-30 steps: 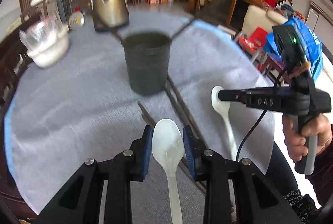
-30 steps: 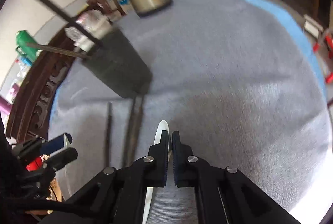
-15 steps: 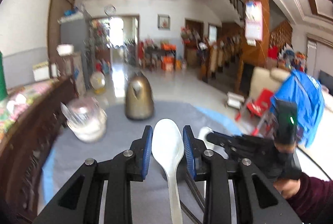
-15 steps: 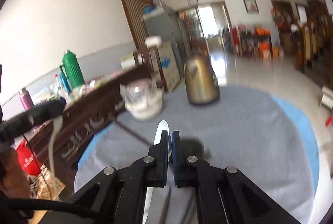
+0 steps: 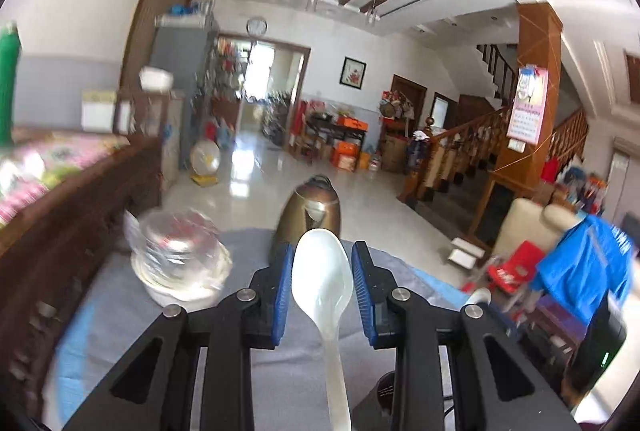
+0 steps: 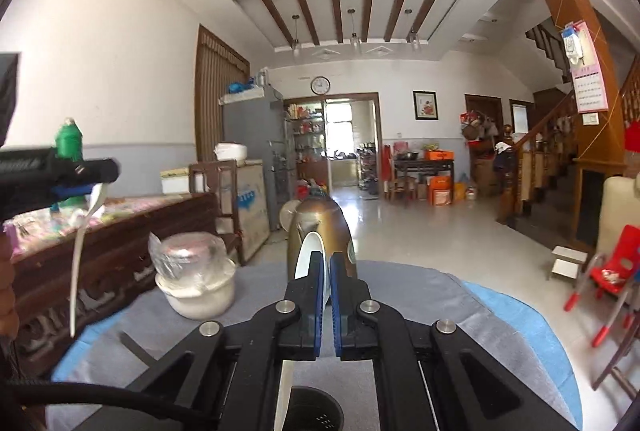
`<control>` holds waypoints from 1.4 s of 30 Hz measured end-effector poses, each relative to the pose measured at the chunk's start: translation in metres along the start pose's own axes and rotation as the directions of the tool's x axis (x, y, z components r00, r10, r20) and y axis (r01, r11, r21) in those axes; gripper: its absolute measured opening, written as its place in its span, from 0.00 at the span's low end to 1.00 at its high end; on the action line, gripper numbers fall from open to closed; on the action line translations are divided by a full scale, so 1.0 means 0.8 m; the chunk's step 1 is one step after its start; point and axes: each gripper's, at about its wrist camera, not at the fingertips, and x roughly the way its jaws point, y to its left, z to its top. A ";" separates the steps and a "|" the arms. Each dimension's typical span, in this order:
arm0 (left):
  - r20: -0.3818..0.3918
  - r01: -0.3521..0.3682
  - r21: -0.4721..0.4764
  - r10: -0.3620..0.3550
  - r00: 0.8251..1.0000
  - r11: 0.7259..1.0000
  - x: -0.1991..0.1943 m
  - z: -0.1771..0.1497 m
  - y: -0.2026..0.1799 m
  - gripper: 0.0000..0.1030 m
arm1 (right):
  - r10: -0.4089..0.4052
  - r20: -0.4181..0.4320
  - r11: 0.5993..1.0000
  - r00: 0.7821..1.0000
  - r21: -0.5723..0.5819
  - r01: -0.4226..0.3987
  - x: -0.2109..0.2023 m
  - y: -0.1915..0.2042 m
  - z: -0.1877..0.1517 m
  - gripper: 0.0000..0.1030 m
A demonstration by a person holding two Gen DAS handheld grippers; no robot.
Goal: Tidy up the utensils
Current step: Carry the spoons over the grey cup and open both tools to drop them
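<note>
Up off the table, the left gripper (image 5: 322, 285) carries a white spoon (image 5: 323, 281) flat between its blue pads (image 5: 280, 295), bowl forward; the pads seem to touch the bowl's edges, though the contact is hard to confirm, and the handle runs back under the camera, cut off at the lower edge. In the right wrist view that left spoon's handle hangs down below the fingers. The right gripper (image 6: 325, 283) is nearly closed, pinching a second white spoon (image 6: 306, 253) edge-on, only a thin rim showing above the left finger. Beyond both sets of fingertips stands a bronze kettle (image 6: 320, 231), partly hidden by them. Left of the fingers sits a wrapped white bowl (image 6: 196, 283), blurred. Below the right fingers, a dark utensil holder (image 6: 316, 411) shows only its rim on the grey tablecloth (image 6: 420, 287).
</note>
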 end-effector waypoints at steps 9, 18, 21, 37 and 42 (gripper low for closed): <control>-0.092 0.051 -0.012 -0.052 0.994 0.999 0.076 -0.028 0.002 0.30 | -0.052 0.070 0.986 0.996 -0.154 0.063 0.009 0.025 -0.029 0.03; -0.101 0.084 0.021 -0.081 0.992 0.996 0.087 -0.021 -0.017 0.30 | 0.023 0.017 1.000 1.000 -0.013 -0.023 -0.011 -0.029 -0.008 0.05; -0.070 0.080 0.035 -0.078 0.995 0.996 0.077 -0.007 -0.025 0.30 | 0.018 0.042 0.999 0.999 0.035 -0.019 -0.034 -0.053 0.004 0.05; 0.078 -0.035 0.103 0.027 0.997 0.994 0.027 0.005 -0.161 0.31 | -0.069 0.060 0.961 0.996 0.274 0.050 -0.108 -0.149 -0.014 0.06; 0.024 -0.058 0.096 0.056 0.998 0.994 0.047 -0.008 -0.170 0.30 | -0.008 0.115 0.944 0.993 0.328 -0.030 -0.120 -0.157 0.012 0.06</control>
